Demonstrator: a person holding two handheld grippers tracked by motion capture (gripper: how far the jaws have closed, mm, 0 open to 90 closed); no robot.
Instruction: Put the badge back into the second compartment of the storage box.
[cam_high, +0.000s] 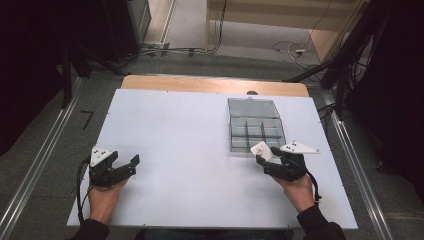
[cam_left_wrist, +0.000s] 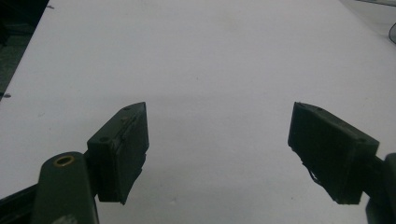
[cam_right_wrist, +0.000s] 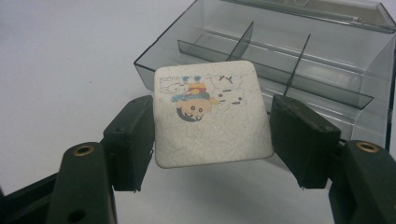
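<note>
Near the front edge of the clear box (cam_right_wrist: 299, 70), the right gripper (cam_right_wrist: 212, 130) is holding a small white picture tile (cam_right_wrist: 212, 116) by its two side edges. It is looking light, stiff and a bit slippery. Over on the bare counter (cam_high: 175, 130), the left gripper (cam_high: 122, 165) is waiting with fingers (cam_left_wrist: 123, 149) wide apart.

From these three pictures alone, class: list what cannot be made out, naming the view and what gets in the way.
- Printed words on the white card held by the right gripper: right gripper view, too small and blurred.
- Card's underside: faces away in both views.
- Contents of the clear divided box: high view, too small; right gripper view cuts its far side off at the edge.
- Person's arms: high view, cut off by the bottom edge.
- Left gripper body: below its view's edge.
</note>
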